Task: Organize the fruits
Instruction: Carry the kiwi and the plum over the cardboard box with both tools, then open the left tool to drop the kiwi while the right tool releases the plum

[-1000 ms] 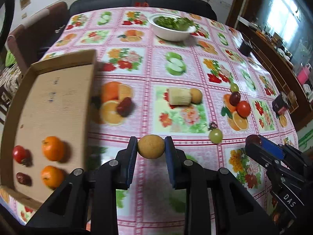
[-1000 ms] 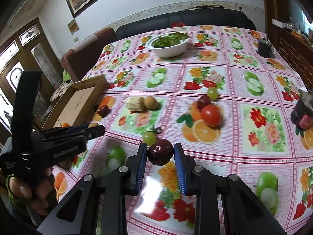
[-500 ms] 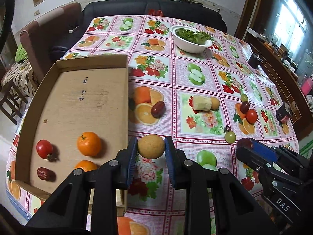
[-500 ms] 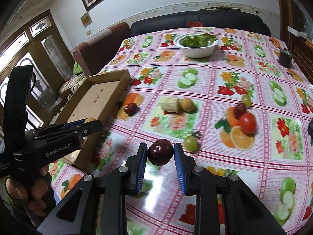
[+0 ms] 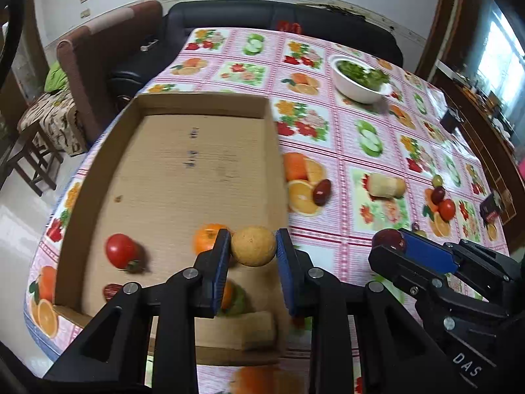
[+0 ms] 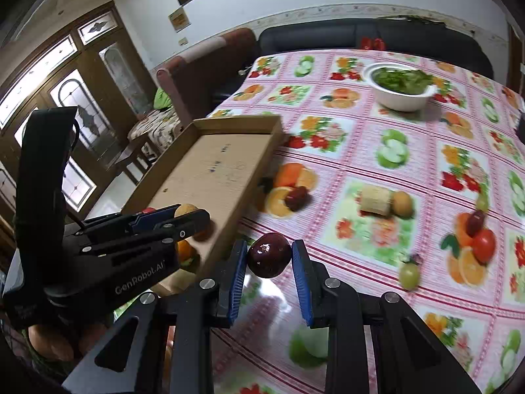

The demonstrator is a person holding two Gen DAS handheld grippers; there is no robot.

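My left gripper (image 5: 253,247) is shut on a round yellow-brown fruit (image 5: 253,246) and hangs over the near right part of the cardboard box (image 5: 183,170). Inside the box lie a red tomato (image 5: 119,251), an orange (image 5: 206,238), a dark red date (image 5: 111,290) and a second orange (image 5: 229,295) half hidden behind my fingers. My right gripper (image 6: 269,256) is shut on a dark red plum (image 6: 269,255) above the tablecloth, just right of the box's wall (image 6: 252,177). Loose on the cloth lie a date (image 6: 297,197), a pale banana piece (image 6: 375,200), a tomato (image 6: 484,244) and a green grape (image 6: 408,274).
A white bowl of greens (image 5: 359,80) stands at the far side of the table. A dark sofa (image 5: 262,19) and a brown armchair (image 5: 98,46) sit behind the table. The table's left edge drops off just beyond the box. A small dark box (image 5: 492,205) lies at the right edge.
Both grippers have travelled left towards the cardboard box, each still holding its fruit. The left one now hangs over the box; the right one has come close to the box's right wall.
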